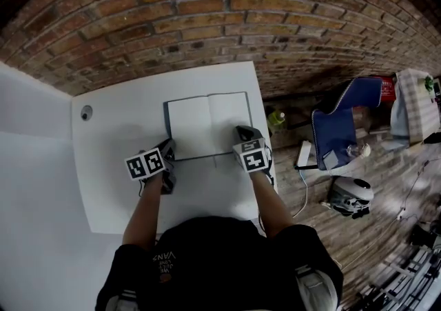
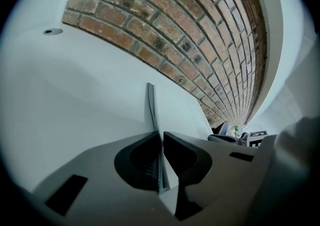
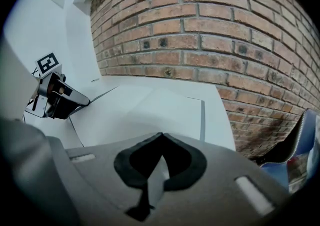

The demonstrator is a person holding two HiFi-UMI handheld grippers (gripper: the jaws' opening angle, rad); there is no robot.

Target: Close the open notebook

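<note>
On a white table [image 1: 117,137] set against a brick wall [image 1: 207,20], a notebook [image 1: 207,123] lies open with blank white pages facing up. It sits at the middle of the table's far half, and its far edge is near the wall. A person in a black top stands at the near side and holds a gripper in each hand.

The left gripper [image 1: 167,145] is at the notebook's near left corner. In the left gripper view, its jaws [image 2: 161,135] are almost together, pinching the thin grey edge of the notebook [image 2: 150,104]. That edge shows as a narrow line running away from the jaws.

The right gripper [image 1: 242,130] is at the notebook's near right corner. In the right gripper view, its jaws [image 3: 160,137] meet at the tips, and a pale sheet shows between them, so it appears closed on the near edge of the notebook [image 3: 150,109]. The open pages spread out beyond it toward the wall. The left gripper [image 3: 60,97] shows at the far left of that view, touching the opposite side of the notebook.

A small round fitting [image 1: 86,112] is set into the table near its far left corner. To the right of the table, a green bottle [image 1: 277,120] stands on a wooden floor [image 1: 386,213].
</note>
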